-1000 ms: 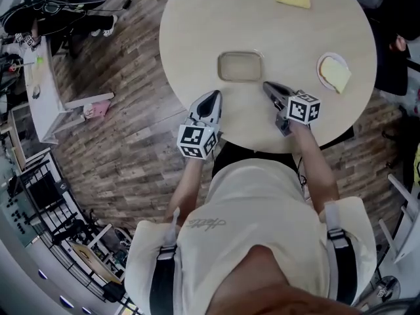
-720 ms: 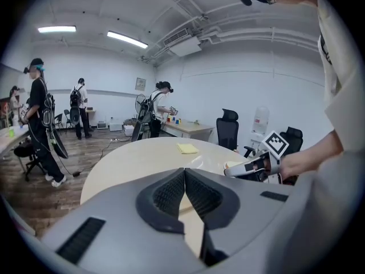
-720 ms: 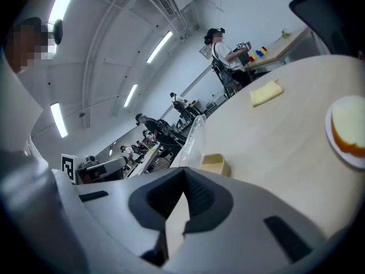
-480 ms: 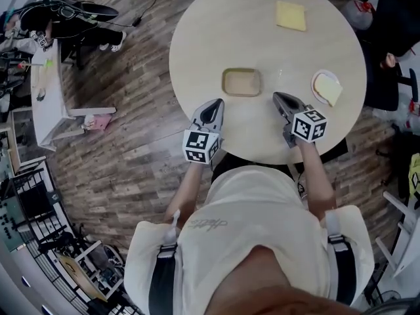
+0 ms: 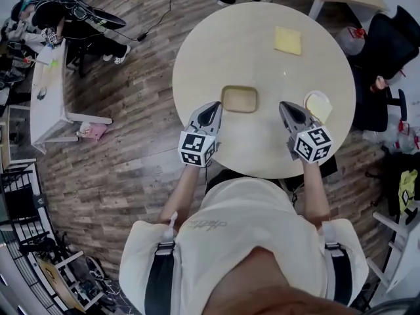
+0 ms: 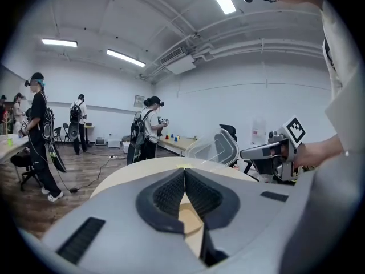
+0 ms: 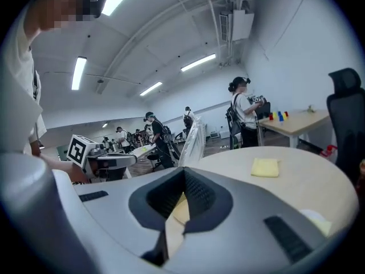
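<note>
Round pale table [image 5: 216,51] on plank floor [image 5: 125,149], busy workroom around. Person at near edge holds left gripper [image 5: 211,107] above table, just left of clear box [image 5: 239,99]; fingers pressed together, nothing between. Opposite, right gripper [image 5: 287,107] just right of box, fingers likewise closed and empty, small plate [image 5: 306,99] with yellow slice [image 5: 320,107] beside its tip. Box sits mid-table between both tips, apart from each. Yellow cloth [image 5: 287,40] lies well apart, far side.
</note>
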### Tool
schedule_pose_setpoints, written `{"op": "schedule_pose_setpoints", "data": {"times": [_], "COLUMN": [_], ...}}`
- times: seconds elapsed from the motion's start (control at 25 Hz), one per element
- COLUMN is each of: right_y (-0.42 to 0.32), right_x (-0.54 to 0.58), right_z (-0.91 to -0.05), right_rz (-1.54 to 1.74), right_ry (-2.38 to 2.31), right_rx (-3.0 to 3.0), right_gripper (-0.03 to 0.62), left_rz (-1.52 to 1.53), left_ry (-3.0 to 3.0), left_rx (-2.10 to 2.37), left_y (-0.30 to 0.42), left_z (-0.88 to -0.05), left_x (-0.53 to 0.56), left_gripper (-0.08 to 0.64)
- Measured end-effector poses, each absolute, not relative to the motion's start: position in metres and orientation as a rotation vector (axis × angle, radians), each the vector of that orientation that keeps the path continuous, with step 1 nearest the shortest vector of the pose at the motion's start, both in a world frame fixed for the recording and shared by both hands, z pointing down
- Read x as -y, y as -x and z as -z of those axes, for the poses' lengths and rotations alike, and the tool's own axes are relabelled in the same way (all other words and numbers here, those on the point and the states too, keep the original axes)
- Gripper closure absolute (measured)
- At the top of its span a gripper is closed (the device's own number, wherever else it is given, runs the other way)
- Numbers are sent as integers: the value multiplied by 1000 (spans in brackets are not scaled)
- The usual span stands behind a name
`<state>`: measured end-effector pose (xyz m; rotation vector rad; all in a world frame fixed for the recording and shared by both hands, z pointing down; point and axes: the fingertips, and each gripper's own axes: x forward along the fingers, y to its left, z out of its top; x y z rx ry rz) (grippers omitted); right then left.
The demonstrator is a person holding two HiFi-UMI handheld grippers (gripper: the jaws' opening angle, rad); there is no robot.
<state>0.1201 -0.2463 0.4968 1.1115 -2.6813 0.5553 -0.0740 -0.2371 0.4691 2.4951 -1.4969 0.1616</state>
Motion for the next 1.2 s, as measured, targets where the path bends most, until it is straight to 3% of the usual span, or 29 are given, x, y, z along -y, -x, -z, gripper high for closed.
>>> {"op": "schedule_pose_setpoints", "data": {"times": [0.76,1.2], "right_y": [-128,-127], "right_x": [239,223], "right_z": [-385,-379], "right_rz": [-184,-163], "right_ry": [-1149,-1139], "right_rx": [2830,2854], "right_gripper": [586,586], "left_rz": [-26,-26], "left_ry": [-2656,-2661], "left_rx": [1537,1608], "left_y": [71,73], "left_z": [-359,-348], "left_x": [250,240], "left_gripper": [540,540]}}
